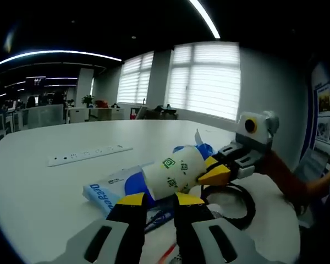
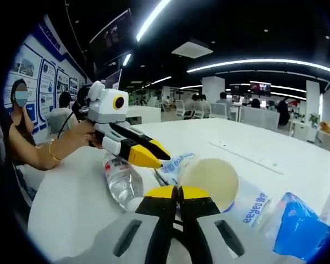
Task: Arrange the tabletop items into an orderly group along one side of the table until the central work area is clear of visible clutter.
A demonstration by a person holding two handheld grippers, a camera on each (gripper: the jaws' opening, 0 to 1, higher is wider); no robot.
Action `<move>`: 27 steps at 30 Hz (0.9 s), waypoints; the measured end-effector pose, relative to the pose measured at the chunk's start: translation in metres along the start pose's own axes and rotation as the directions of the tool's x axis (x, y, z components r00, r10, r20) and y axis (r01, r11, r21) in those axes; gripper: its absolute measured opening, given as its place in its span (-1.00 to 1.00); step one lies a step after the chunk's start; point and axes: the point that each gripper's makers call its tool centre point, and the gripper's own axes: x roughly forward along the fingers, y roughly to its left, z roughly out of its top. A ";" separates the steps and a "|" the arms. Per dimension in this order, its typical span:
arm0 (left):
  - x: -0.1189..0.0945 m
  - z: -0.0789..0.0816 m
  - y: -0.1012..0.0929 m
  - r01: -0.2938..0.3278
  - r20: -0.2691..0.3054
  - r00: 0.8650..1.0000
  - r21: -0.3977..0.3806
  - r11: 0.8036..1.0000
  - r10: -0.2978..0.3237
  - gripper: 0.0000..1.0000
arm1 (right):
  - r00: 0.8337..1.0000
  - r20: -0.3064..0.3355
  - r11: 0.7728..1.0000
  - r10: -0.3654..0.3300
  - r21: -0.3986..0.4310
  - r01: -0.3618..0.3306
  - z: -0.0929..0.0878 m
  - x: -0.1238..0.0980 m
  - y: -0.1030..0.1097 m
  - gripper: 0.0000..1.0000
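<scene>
right gripper (image 2: 179,192) fingers pressing together, pinching paper cup (image 1: 173,173) rim; left gripper (image 1: 155,199) fingers spreading; cup risking crumpling onto tabletop (image 1: 55,187).

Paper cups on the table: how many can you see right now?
1. A single white paper cup lies on its side on the blue-and-white packet, between the two grippers, its open mouth facing the right gripper. Others could be hidden behind it.

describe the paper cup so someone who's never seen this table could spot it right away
Start at the big white table and go to the cluttered edge, away from the long power strip. There the paper cup lies on its side on a blue and white packet, with the right gripper at its end. It alone is white with small green square marks.
</scene>
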 end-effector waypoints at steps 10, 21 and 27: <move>-0.007 0.008 0.006 -0.020 0.018 1.000 0.018 1.000 0.020 -0.65 | 1.000 0.017 1.000 -0.026 0.000 0.026 0.007 -0.005 -0.005 -0.99; -0.026 0.031 0.006 -0.051 0.094 0.995 0.128 0.991 0.039 -0.60 | 0.996 0.058 0.997 -0.064 -0.028 0.066 0.032 -0.012 -0.008 -0.99; -0.046 0.029 0.000 -0.083 0.118 0.991 0.138 0.987 0.066 -0.53 | 0.988 0.112 0.994 -0.107 -0.023 0.110 0.054 -0.017 -0.017 -1.00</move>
